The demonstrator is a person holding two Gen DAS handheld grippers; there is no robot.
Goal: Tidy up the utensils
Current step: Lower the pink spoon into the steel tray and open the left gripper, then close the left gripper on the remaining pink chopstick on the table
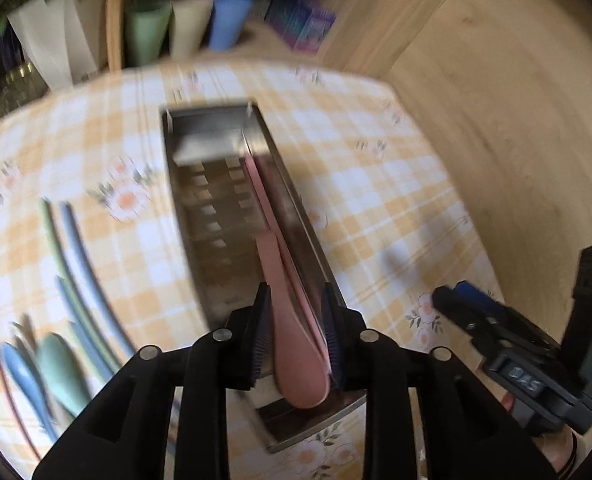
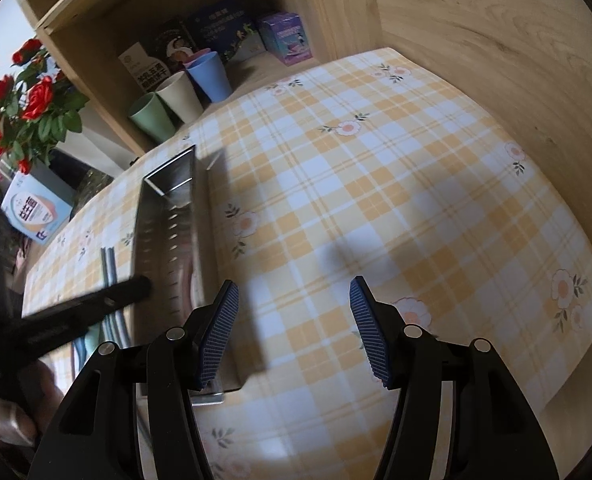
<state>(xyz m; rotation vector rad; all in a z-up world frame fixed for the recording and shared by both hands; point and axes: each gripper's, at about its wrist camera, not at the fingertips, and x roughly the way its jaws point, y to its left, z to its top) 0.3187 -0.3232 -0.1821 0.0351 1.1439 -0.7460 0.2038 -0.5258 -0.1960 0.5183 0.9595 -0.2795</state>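
Note:
A long perforated metal tray (image 1: pixel 208 128) lies lengthwise on the yellow checked tablecloth (image 1: pixel 376 184). Inside it a pink spoon (image 1: pixel 300 380) leans along the right wall, bowl nearest me. My left gripper (image 1: pixel 295 336) straddles the bowl, jaws slightly wider than the spoon and not pressing it. Left of the tray, a green spoon (image 1: pixel 62 368), a blue spoon (image 1: pixel 16 364) and several long handles (image 1: pixel 84 248) lie on the cloth. My right gripper (image 2: pixel 294 332) hovers open over bare cloth just right of the tray (image 2: pixel 164 216), with nothing between its fingers.
Green (image 2: pixel 152 120), beige (image 2: pixel 180 96) and blue (image 2: pixel 210 74) cups stand in a wooden shelf nook behind the tray, with boxes (image 2: pixel 284 38) further back. A wooden wall (image 2: pixel 496 60) bounds the right side. Red flowers (image 2: pixel 28 100) stand at the far left.

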